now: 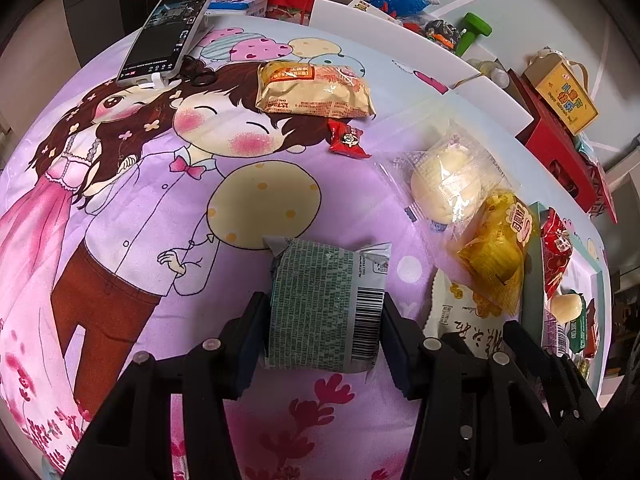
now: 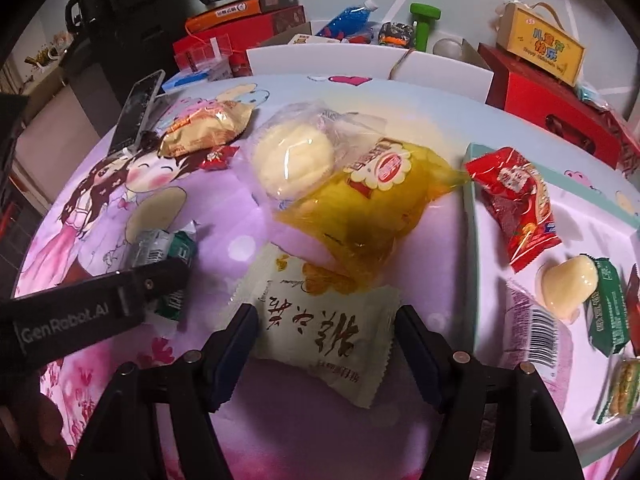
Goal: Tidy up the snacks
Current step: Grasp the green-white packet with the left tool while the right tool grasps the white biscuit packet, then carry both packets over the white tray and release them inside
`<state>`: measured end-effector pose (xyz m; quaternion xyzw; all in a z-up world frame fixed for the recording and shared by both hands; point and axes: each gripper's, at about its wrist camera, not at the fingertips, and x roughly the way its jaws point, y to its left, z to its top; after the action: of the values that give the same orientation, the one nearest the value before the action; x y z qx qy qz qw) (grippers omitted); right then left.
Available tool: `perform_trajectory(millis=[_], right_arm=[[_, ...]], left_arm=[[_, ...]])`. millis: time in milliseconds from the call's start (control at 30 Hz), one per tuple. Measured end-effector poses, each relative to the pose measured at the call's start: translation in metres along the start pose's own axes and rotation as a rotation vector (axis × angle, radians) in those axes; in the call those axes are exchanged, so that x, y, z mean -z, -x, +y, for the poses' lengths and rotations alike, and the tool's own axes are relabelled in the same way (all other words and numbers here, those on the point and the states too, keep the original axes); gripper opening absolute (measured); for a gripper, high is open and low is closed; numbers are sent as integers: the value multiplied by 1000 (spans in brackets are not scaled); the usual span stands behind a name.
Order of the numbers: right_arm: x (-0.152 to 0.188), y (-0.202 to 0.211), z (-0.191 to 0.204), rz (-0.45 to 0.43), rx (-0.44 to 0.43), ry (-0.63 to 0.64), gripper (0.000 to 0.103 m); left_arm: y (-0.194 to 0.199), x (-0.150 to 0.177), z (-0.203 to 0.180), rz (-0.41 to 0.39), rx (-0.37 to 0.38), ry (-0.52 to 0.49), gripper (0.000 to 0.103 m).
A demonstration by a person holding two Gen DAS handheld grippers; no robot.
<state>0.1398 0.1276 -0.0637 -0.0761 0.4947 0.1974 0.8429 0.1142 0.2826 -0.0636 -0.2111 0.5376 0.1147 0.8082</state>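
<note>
Snacks lie scattered over a purple cartoon-print cloth (image 1: 132, 208) covering the desk.

In the left wrist view, the left gripper (image 1: 324, 332) has its jaws pressed against both long sides of a green-and-silver foil packet with a barcode (image 1: 324, 304), which they grasp; the packet's long axis runs straight ahead along the fingers. Taking this packet as the landmark, a white wrapped pastry with brown script (image 1: 456, 312) lies just to its right, with a yellow translucent bag (image 1: 496, 256) overlapping that pastry's far edge and a clear-wrapped pale bun (image 1: 444, 184) beyond it. Farther right sits a pale tray with a teal rim (image 1: 600, 280) already holding several snacks. Well ahead of the packet lie a gold-and-orange crinkled bag (image 1: 316, 88) and a small red candy wrapper (image 1: 346, 138); a smartphone (image 1: 168, 32) is propped far ahead to the left.

In the right wrist view, the right gripper (image 2: 324, 344) brackets the white wrapped pastry (image 2: 324, 332), its jaws spread at either short end; whether they touch it I cannot tell. The pastry's long axis runs across the fingers. The green-and-silver packet (image 2: 160, 252) sits to the left in the other gripper, and the tray (image 2: 476, 248) lies just right of the pastry, so the right hand is nearer the tray, likely the drop-off.
</note>
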Motion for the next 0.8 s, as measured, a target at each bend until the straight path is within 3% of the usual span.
perform_trajectory(millis=[367,500,800], right_arm=[[2,-6,8,-6,20,23,74],[2,-4,8,-13,3,17,62],[2,1,7,-22,-16,0,54]], left_arm=[[-7,0,-2,10,-13,-5,56],[-7,1,-3,8,-13,-5,56],[-1,0,-4,-7,-12,-14,53]])
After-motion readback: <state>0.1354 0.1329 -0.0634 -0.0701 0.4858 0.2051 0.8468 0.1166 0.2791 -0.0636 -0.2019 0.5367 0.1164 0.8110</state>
